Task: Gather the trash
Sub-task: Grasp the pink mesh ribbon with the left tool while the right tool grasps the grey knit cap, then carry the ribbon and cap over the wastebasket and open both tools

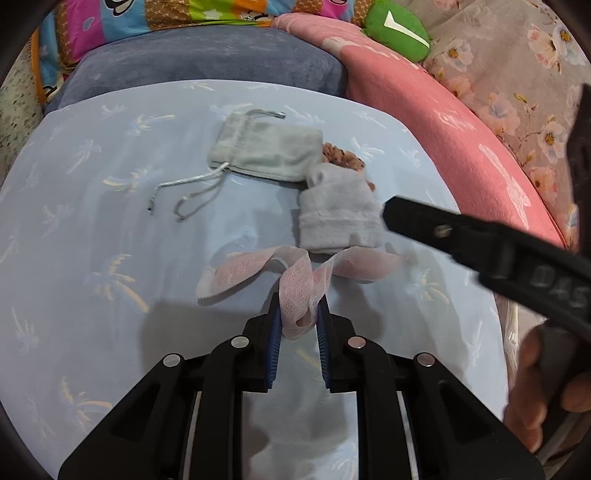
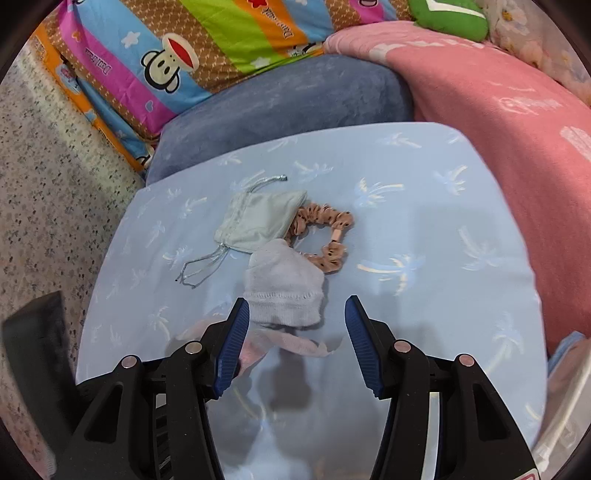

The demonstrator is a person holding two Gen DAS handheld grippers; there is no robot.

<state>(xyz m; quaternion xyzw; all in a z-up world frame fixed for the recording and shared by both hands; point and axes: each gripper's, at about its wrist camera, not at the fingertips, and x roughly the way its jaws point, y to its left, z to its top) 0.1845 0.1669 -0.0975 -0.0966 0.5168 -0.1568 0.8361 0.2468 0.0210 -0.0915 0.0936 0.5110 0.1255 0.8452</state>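
Note:
A pale pink strip of gauze (image 1: 295,291) lies crumpled on the light blue palm-print sheet (image 1: 110,240). My left gripper (image 1: 298,308) is shut on its near loop. It also shows in the right wrist view (image 2: 291,341), below a small grey sock (image 2: 284,291). My right gripper (image 2: 295,317) is open and empty, just above the sheet, with the sock's cuff between its fingertips. A grey drawstring pouch (image 2: 258,221) and a spotted peach scrunchie (image 2: 328,236) lie behind the sock. The sock (image 1: 338,214) and pouch (image 1: 266,151) show in the left view too.
A grey-blue cushion (image 2: 288,99), a pink blanket (image 2: 498,129), a striped cartoon quilt (image 2: 184,44) and a green plush (image 1: 397,31) ring the sheet's far side. Speckled floor (image 2: 44,192) lies left. The right gripper's black finger (image 1: 461,236) crosses the left view.

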